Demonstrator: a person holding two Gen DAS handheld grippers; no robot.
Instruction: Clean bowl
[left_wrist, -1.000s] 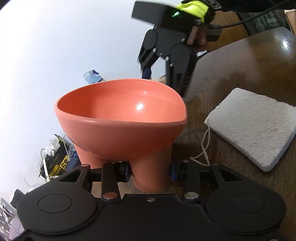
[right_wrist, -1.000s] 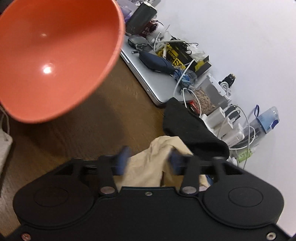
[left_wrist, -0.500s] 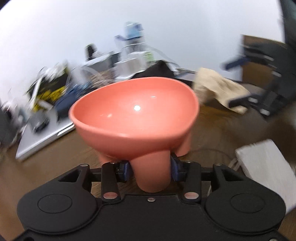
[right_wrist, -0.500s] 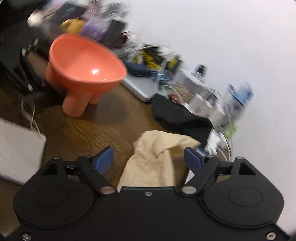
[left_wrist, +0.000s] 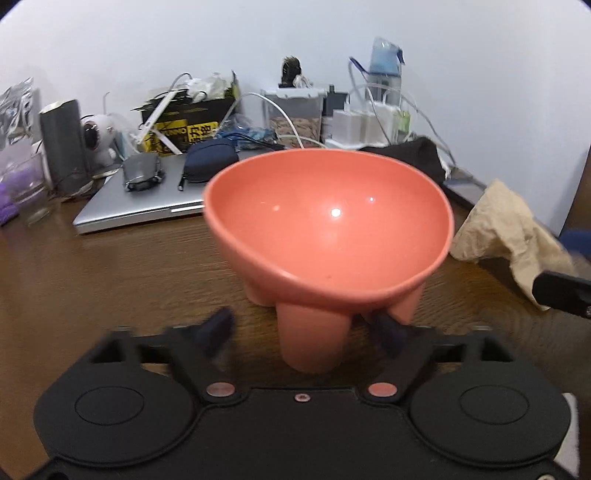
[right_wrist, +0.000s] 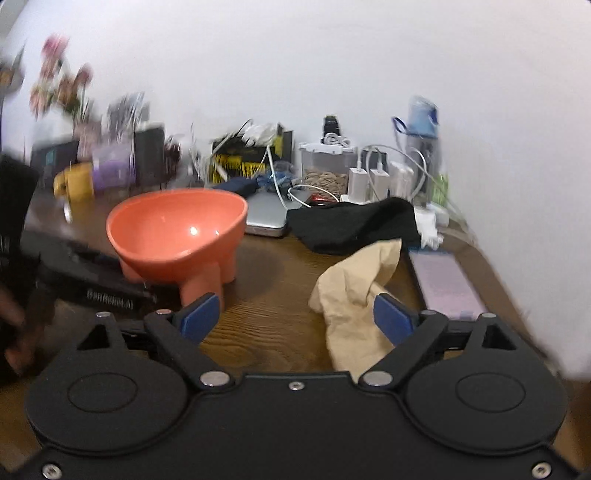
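Observation:
A coral footed bowl (left_wrist: 328, 229) stands upright on the brown wooden table (left_wrist: 110, 280); it also shows in the right wrist view (right_wrist: 177, 229). My left gripper (left_wrist: 303, 332) is open, its blue-padded fingers spread either side of the bowl's near leg, not touching. A crumpled beige cloth (right_wrist: 354, 288) lies on the table to the bowl's right, also in the left wrist view (left_wrist: 513, 232). My right gripper (right_wrist: 295, 317) is open, its right pad beside the cloth.
A closed silver laptop (left_wrist: 140, 203) lies behind the bowl with pouches on it. A black cloth (right_wrist: 354, 225), chargers, cables, a box and a blue-lidded bottle (right_wrist: 423, 133) crowd the back edge by the white wall. A phone (right_wrist: 443, 284) lies at the right.
My left gripper has let go of the bowl's leg and opened; the bowl now stands on the table. My right gripper has opened, released the beige cloth and pulled back.

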